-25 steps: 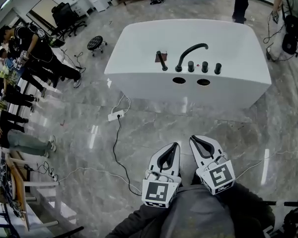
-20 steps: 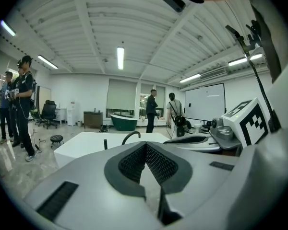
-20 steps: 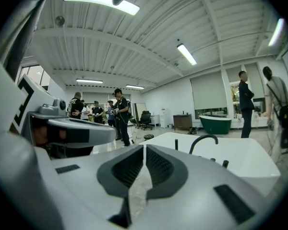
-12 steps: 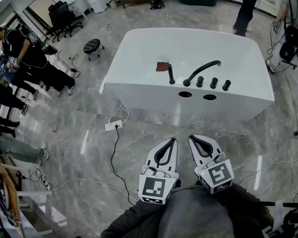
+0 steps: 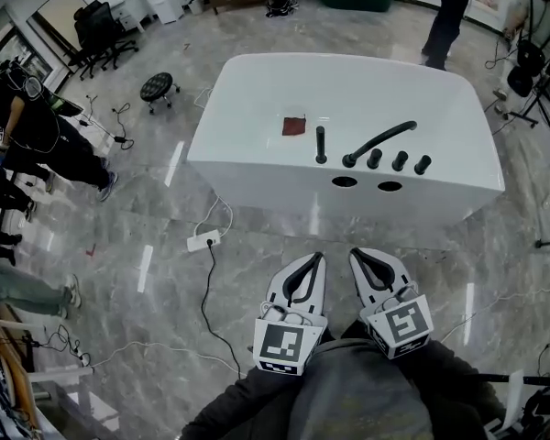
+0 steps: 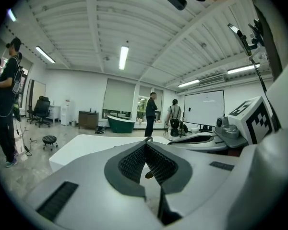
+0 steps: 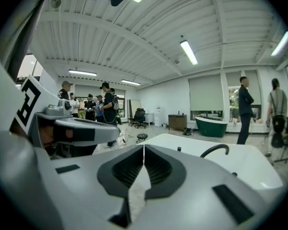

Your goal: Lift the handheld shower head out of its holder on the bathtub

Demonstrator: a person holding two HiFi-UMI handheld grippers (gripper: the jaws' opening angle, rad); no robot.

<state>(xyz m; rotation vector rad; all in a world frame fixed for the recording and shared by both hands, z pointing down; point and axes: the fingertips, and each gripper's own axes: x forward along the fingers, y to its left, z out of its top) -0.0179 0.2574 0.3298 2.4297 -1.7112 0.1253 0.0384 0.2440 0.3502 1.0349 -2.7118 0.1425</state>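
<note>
Marble floor (image 5: 275, 236) open between bathtub (image 5: 257, 177) edge, left gripper (image 5: 318, 258), right gripper (image 5: 356, 255); fingers (image 5: 289, 287) pressed together.

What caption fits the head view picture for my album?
Left gripper and right gripper, both shut, face the white bathtub, black shower head upright on its rim.

A black stool (image 5: 157, 87) stands well apart from what looks like a power strip (image 5: 204, 240)
</note>
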